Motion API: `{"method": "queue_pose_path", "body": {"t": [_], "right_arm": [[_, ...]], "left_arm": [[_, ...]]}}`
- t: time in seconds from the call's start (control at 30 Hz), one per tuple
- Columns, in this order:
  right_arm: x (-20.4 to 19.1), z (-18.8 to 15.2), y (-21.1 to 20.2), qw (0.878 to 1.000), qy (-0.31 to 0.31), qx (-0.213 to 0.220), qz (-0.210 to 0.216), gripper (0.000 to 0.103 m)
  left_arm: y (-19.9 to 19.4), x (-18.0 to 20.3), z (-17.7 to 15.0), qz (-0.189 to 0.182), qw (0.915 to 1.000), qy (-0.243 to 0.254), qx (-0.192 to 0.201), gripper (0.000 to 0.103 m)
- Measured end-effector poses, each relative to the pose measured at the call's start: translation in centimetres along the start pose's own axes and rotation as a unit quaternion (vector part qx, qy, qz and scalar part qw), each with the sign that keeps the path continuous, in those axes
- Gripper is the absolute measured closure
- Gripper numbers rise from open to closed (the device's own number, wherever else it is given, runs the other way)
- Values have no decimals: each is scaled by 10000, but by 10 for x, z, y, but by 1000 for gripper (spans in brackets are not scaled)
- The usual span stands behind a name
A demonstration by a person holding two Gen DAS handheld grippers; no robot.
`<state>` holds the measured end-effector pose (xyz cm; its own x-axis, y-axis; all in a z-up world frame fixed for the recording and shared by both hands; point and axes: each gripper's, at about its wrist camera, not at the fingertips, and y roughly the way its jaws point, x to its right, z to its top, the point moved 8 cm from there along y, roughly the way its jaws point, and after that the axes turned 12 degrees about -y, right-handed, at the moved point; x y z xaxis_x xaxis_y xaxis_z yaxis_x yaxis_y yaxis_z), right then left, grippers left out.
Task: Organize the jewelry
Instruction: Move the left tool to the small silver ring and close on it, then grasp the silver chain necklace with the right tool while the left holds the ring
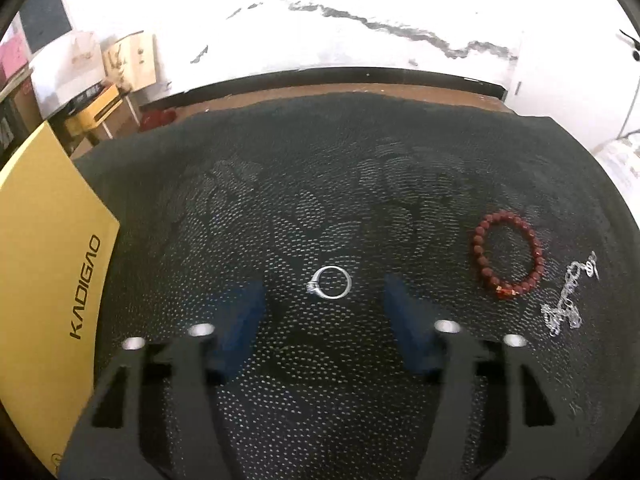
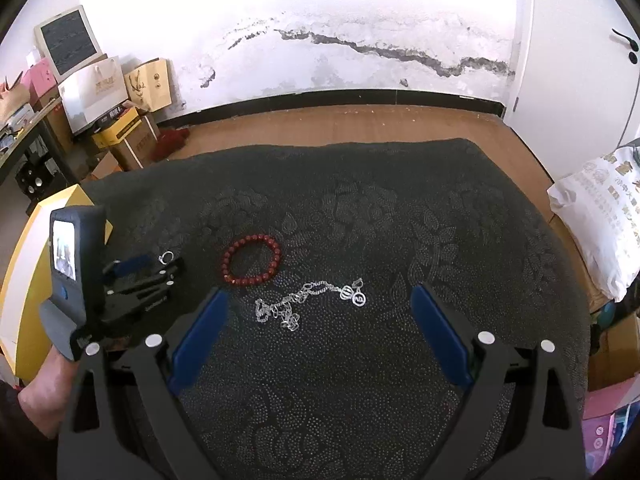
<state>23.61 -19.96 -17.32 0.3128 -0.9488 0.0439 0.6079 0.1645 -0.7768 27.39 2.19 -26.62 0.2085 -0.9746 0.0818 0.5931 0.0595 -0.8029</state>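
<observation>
My left gripper [image 1: 324, 300] is spread wide with the ring [image 1: 330, 283] lying between its fingers, so I think I am lined up to pinch it; my right gripper [image 2: 318, 320] is wide too and holds nothing, waiting above the silver chain [image 2: 304, 304]. On the dark cloth [image 1: 320, 160] I count one ring, one red bead bracelet [image 1: 507, 261] and one chain; the yellow box [image 1: 44, 260] sits just left.

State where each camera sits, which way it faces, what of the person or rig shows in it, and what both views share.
Left wrist: on the left gripper, looking forward and down at the silver ring between its open blue fingers; yellow box at left.
Right wrist: on the right gripper, open, facing the silver chain; the person's left hand shows.
Shared: ring, red bead bracelet, chain, yellow box, black cloth, cracked wall.
</observation>
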Motion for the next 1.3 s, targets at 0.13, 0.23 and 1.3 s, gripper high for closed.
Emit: {"method": "queue_pose_path", "body": {"t": [0.13,0.23,1.3], "right_arm": [[0,-2,2,10000,7,-34,12,13],[3,-4,4,10000,28,-88,-16,13],[-14,-33,39,9981,-163,-602,3,13]], "left_arm": [[-2,6,-4,-21,9999,126,67,74],[-3,2,-3,-42,9999,62,84,82],[-115,-20,4,-501,9984,22,247,103]]}}
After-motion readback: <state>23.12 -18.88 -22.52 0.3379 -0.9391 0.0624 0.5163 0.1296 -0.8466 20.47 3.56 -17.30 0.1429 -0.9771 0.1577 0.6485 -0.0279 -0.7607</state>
